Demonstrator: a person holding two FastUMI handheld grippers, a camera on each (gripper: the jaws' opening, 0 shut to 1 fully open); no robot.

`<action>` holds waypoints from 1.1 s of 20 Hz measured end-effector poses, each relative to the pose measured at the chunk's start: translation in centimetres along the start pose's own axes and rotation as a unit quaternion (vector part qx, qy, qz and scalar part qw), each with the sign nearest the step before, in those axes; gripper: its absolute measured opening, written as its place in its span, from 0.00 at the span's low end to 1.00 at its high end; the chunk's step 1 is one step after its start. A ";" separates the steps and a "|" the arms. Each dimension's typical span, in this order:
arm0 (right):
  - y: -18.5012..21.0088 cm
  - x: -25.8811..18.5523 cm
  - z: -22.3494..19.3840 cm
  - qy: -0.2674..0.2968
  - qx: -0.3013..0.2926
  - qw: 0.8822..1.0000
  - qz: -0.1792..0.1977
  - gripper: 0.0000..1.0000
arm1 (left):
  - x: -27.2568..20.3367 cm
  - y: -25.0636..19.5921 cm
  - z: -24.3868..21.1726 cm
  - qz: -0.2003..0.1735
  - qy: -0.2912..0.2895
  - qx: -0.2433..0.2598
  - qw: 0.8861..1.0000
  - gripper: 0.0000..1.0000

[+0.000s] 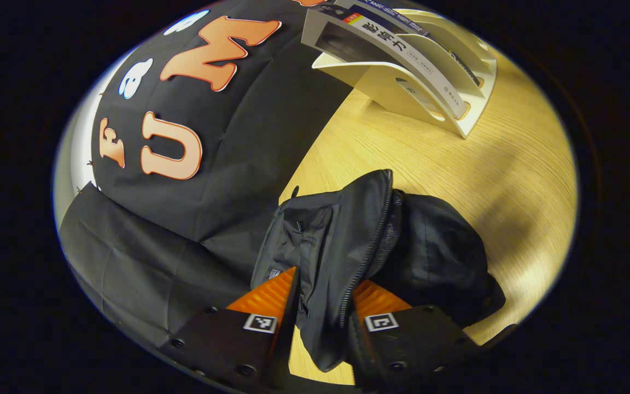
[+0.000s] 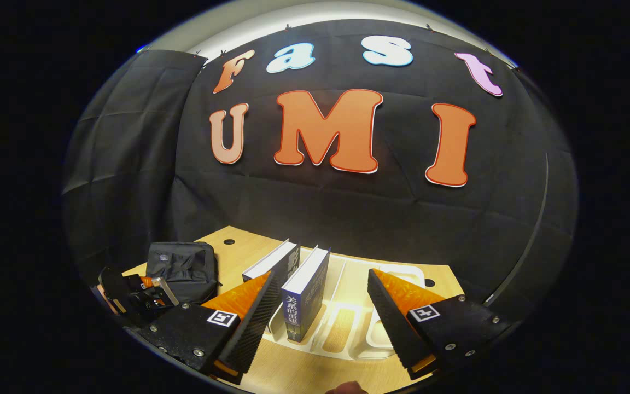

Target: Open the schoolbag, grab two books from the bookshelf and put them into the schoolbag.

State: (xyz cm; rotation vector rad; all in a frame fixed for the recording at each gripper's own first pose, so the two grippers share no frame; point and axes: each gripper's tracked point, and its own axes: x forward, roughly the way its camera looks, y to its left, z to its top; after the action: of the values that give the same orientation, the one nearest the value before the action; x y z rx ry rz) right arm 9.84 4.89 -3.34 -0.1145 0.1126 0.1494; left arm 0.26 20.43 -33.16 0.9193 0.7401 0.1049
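Left gripper view: the left gripper (image 1: 323, 306) has its jaws clamped on a fold of the black schoolbag (image 1: 369, 246), a zippered edge of the fabric pinched between both fingers. The schoolbag lies slumped on the wooden tabletop (image 1: 457, 180), close to the black booth wall. Its lower edge is cut off behind the fingers, and whether the zipper is open cannot be told from this angle.

Beyond the bag stands the white bookshelf (image 1: 446, 93), tilted in the fisheye picture. Books (image 1: 380, 38) sit in its slots; their upper ends run out of view, so a count is not possible here.

Right gripper view: the right gripper (image 2: 320, 306) has its jaws wide apart, holding nothing, facing the bookshelf (image 2: 348, 328). Two books stand upright in the left slots. The nearer blue book (image 2: 305, 293) lies between the fingers without clear contact. The second book (image 2: 271, 265) is partly hidden behind the left finger. Far left, the schoolbag (image 2: 182, 265) rests on the tabletop (image 2: 293, 372), the left gripper (image 2: 140, 295) at its near edge, small and hard to resolve.
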 end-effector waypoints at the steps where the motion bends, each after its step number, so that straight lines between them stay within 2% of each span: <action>1: -0.1 0.0 0.2 0.001 -0.004 1.000 -0.007 0.98 | 0.0 -0.2 0.1 -0.017 0.000 -0.003 1.000 0.33; 4: 0.0 0.0 0.8 0.004 -0.002 0.999 -0.034 0.98 | -0.1 -0.3 0.2 -0.059 -0.003 -0.013 0.998 0.15; 5: 0.2 0.2 1.0 0.008 0.002 0.999 -0.041 0.98 | -0.1 -0.5 0.2 -0.079 -0.003 -0.014 0.997 0.19; 6: 0.4 0.4 1.0 0.014 0.004 0.999 -0.046 0.98 | -0.2 -0.4 0.2 -0.097 -0.006 -0.014 0.995 0.11; 11: 2.5 1.5 1.1 0.045 -0.002 0.997 -0.061 0.98 | -0.6 1.0 0.8 -0.187 -0.012 -0.042 0.981 0.07; 17: 5.1 3.7 1.5 0.090 -0.017 0.994 -0.064 0.98 | -0.8 5.1 1.7 -0.261 -0.024 -0.069 0.962 0.07; 22: 6.9 6.6 1.5 0.144 -0.018 0.988 -0.060 0.98 | -0.5 8.1 2.6 -0.321 -0.036 -0.055 0.945 0.07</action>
State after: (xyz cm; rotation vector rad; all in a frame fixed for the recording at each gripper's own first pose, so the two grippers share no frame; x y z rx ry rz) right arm 15.43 12.81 -3.36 -0.1788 0.3906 0.0128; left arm 3.27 23.43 -25.82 0.5365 0.9241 -0.4572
